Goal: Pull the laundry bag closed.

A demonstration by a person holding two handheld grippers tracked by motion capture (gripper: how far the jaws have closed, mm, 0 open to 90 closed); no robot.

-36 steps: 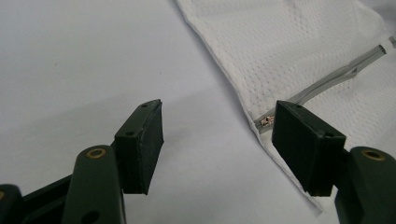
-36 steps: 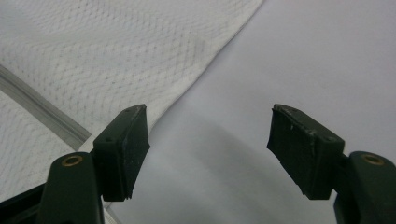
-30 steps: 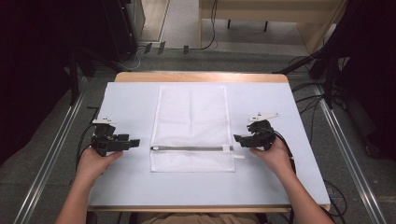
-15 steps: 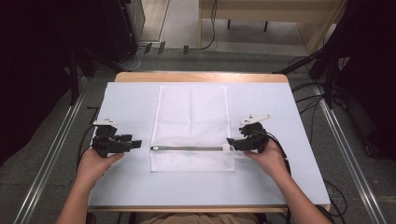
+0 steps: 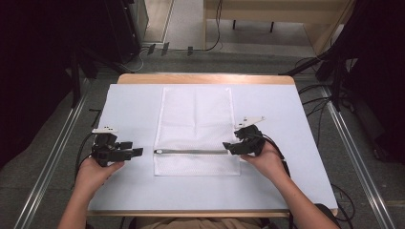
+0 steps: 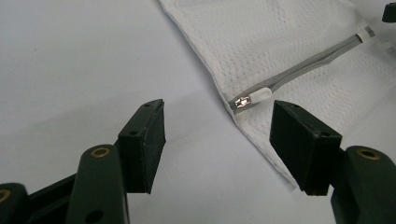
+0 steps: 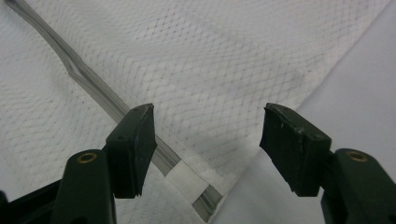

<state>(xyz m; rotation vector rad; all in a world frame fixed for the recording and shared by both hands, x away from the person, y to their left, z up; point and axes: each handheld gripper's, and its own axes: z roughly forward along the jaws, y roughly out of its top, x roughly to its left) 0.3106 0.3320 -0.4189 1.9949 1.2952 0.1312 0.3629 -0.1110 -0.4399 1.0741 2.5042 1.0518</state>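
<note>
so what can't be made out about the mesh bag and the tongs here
- White mesh zip bag: whether anything is inside, high view; the cloth is opaque.
- Grey zip: its right end, right gripper view; cut off by the bottom edge, behind the right tongs.
- Silver zip slider: its detail, left gripper view, beyond the open left tongs; small and blurred.

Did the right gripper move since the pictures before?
Yes. The right gripper slid leftward in the high view, from beside the mesh bag's right edge onto the end of its zipper, jaws closing slightly, nothing gripped.
</note>
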